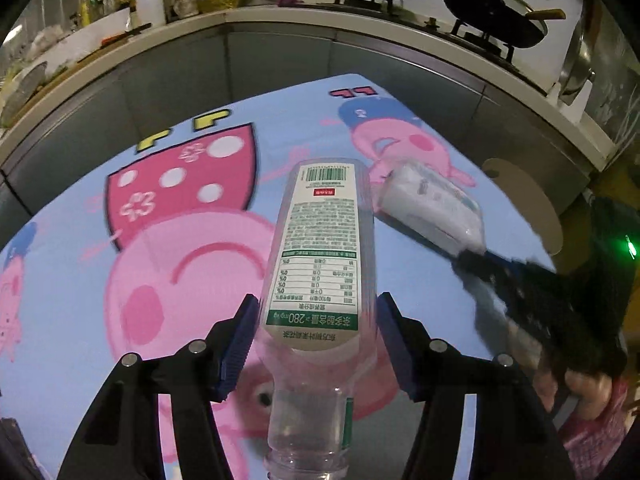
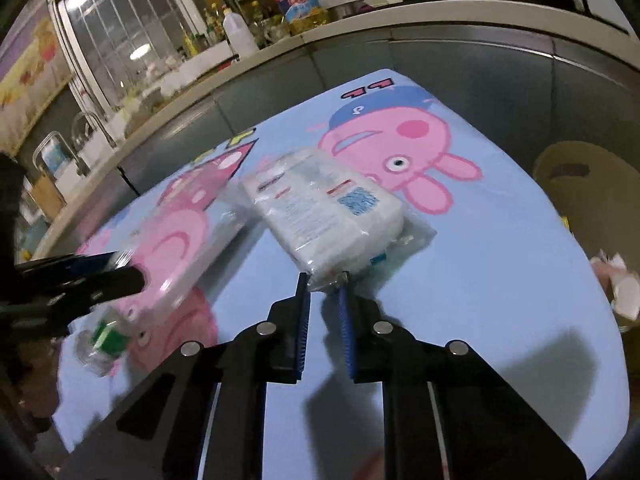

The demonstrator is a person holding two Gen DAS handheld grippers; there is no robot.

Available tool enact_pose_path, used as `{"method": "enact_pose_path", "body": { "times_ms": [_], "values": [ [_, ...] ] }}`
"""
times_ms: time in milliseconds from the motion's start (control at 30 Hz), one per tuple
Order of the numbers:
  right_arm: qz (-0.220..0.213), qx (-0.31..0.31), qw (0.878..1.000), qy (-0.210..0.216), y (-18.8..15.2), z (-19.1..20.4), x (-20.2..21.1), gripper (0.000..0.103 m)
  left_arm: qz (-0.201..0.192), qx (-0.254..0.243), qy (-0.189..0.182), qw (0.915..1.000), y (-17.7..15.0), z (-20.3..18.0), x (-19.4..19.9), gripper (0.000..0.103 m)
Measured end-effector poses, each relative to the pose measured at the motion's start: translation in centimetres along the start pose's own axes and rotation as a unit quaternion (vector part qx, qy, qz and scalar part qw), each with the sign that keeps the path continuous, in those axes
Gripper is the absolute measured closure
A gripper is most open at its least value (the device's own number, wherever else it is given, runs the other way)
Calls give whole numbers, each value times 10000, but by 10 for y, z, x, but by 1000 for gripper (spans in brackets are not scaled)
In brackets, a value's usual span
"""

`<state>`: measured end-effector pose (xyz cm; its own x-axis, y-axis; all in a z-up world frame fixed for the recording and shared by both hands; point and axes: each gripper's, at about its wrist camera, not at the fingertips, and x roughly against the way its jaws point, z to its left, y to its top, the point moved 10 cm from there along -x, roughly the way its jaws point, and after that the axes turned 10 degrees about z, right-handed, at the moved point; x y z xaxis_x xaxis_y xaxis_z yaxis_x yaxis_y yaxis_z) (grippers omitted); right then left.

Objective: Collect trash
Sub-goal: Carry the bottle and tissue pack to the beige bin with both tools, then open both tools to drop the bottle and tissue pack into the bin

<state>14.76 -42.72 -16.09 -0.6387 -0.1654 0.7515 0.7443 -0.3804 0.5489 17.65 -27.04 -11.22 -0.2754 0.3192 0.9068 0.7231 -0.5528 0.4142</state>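
I had the left hand-held gripper clamped on the clear plastic bottle, its blue pads pressing the labelled body just above the neck, over the cartoon-printed worktop. My right hand-held gripper was pinched nearly together on the near edge of the white tissue packet, just right of the bottle

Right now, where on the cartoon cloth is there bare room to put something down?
The near right of the cloth, between the right gripper and the cloth's edge, is bare. So is the far strip by the capped pig. The middle is crowded: the bottle in the left gripper and the white packet.
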Motion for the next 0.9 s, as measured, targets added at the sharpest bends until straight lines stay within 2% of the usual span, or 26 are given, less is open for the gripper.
{"method": "enact_pose_path", "body": {
  "times_ms": [100, 233, 400, 633, 667, 733, 767, 800, 900],
  "values": [
    [-127, -46, 9998, 121, -14, -7, 23, 92, 44, 71, -279, 9996, 8, -19, -5, 43],
    [-439, -293, 9986, 0, -21, -38, 51, 92, 52, -37, -638, 9979, 27, -56, -9, 43],
    [-937, -1015, 9899, -325, -12, -108, 83, 92, 84, -458, -1011, 9938, 62, -125, -20, 43],
    [-1070, -1914, 9728, -746, -5, -204, 101, 90, 263, -1011, -1362, 9852, 102, -224, -52, 42],
    [-1044, -1978, 9714, -800, -4, -214, 101, 88, 279, -1055, -1369, 9846, 108, -237, -57, 42],
    [-946, -2107, 9682, -964, -1, -234, 98, 68, 305, -1124, -1359, 9839, 114, -257, -69, 41],
    [-931, -2146, 9668, -1026, -2, -240, 98, 43, 334, -1172, -1305, 9839, 117, -266, -74, 37],
    [-978, -2187, 9644, -1118, -1, -245, 100, 39, 342, -1197, -1221, 9847, 119, -269, -78, 30],
    [-1158, -2188, 9621, -1144, -5, -247, 108, 39, 180, -1236, -1052, 9866, 128, -273, -76, 30]
  ]
}}
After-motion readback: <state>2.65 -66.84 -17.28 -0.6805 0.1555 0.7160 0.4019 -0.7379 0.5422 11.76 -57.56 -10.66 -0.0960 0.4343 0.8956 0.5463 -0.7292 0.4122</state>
